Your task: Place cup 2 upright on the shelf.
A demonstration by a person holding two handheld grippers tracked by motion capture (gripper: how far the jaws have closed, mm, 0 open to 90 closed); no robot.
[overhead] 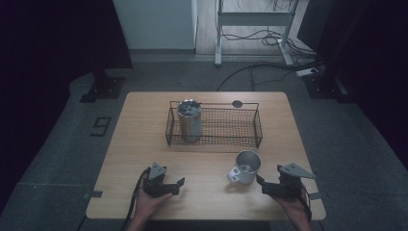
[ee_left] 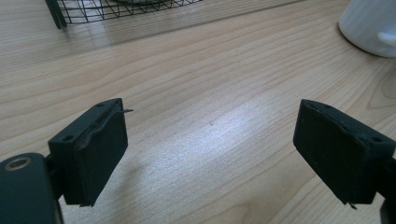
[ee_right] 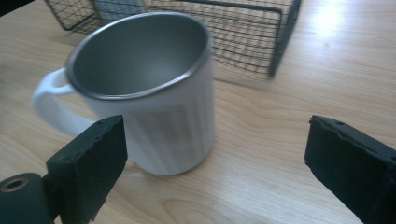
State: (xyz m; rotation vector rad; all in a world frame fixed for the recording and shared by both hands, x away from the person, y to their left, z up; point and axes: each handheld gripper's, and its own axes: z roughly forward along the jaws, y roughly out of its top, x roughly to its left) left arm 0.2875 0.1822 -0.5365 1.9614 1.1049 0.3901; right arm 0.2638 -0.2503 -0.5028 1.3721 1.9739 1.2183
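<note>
A white ribbed mug with a steel-lined inside and its handle to the left stands upright on the wooden table, in front of a black wire basket. In the basket's left end stands a steel can. My right gripper rests open near the table's front right, just right of the mug; its view shows the mug close ahead, toward the left jaw. My left gripper is open at the front left over bare wood, and the mug sits at the top right of its view.
The basket's corner lies ahead of the left gripper. A small dark round disc sits at the table's back edge. Beyond the table are a desk frame, floor cables and black stands.
</note>
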